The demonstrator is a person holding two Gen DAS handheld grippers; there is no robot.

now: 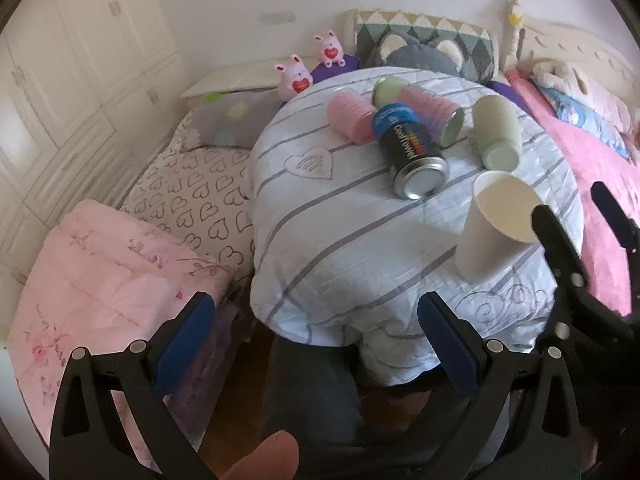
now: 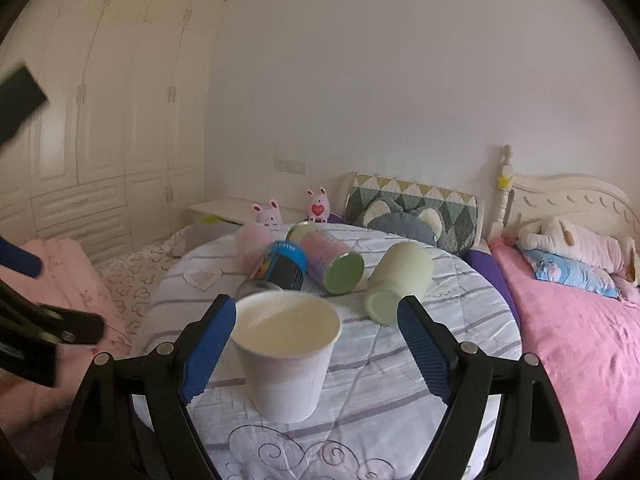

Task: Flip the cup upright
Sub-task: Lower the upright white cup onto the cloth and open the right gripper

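A white paper cup [image 2: 286, 360] stands upright, mouth up, on the round table draped in a white cloth with grey stripes [image 2: 460, 320]. The right gripper [image 2: 318, 344] has its blue-padded jaws spread wide on either side of the cup; the left pad seems to sit just beside the rim, though contact is hard to judge. Behind the cup lie a black and blue can [image 2: 280, 266], a pink can with a green lid [image 2: 332, 264] and a pale green tumbler [image 2: 400, 280], all on their sides.

Soft, dim daylight; hazy, washed-out pictures with strong fisheye bending at edges.
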